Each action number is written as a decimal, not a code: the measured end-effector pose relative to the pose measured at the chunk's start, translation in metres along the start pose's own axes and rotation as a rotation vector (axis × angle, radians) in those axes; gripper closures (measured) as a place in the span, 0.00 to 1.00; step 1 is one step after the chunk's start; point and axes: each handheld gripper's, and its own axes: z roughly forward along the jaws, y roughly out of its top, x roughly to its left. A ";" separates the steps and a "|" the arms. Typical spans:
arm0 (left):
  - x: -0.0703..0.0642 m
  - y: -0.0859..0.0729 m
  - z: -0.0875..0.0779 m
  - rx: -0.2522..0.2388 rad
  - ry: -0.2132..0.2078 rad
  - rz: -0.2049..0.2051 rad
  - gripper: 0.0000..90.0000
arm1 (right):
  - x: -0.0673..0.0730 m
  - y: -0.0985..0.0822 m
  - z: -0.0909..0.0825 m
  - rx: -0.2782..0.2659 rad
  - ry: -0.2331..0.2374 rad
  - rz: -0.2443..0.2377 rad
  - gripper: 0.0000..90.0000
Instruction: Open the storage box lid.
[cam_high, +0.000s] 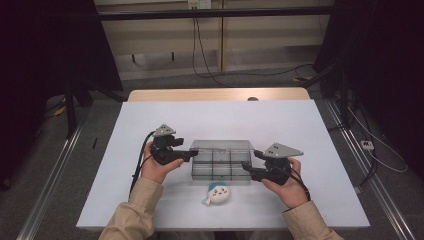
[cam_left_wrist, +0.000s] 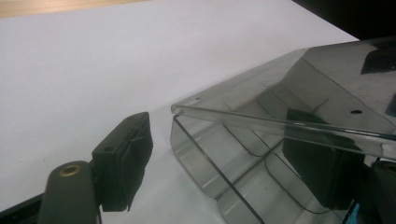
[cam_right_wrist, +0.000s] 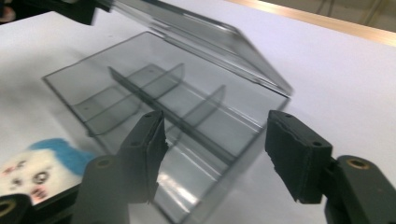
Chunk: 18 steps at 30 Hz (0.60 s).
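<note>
The clear smoky-grey plastic divided box (cam_high: 221, 161) sits mid-counter, its hinged lid (cam_right_wrist: 205, 35) raised and its compartments empty. The left tool (cam_high: 192, 152) holds the lid's left edge between its spread jaws; whether the pads press it I cannot tell. The right tool (cam_right_wrist: 215, 154) stands open at the box's right end, gripping nothing. The small white-and-blue plush toy (cam_high: 218, 194) lies just in front. Likely next: right tool picks up the toy for 1 compartment.

In the left gripper view, the box lid (cam_left_wrist: 299, 93) hides most of one pad behind its smoky plastic, and the picture's right edge cuts the lid off. In the right gripper view, the plush toy (cam_right_wrist: 32, 170) beside the box (cam_right_wrist: 154, 107) is blurred and cropped at the left edge.
</note>
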 end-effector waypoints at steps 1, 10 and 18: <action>0.001 0.000 0.000 -0.001 0.000 -0.002 0.27 | -0.002 -0.001 0.000 0.000 -0.009 0.006 0.36; 0.004 0.004 0.002 -0.012 0.007 -0.001 0.27 | -0.012 0.004 0.008 -0.008 -0.055 0.029 0.35; 0.006 0.010 0.010 -0.011 -0.007 0.005 0.29 | -0.022 0.008 0.018 -0.036 -0.064 0.062 0.39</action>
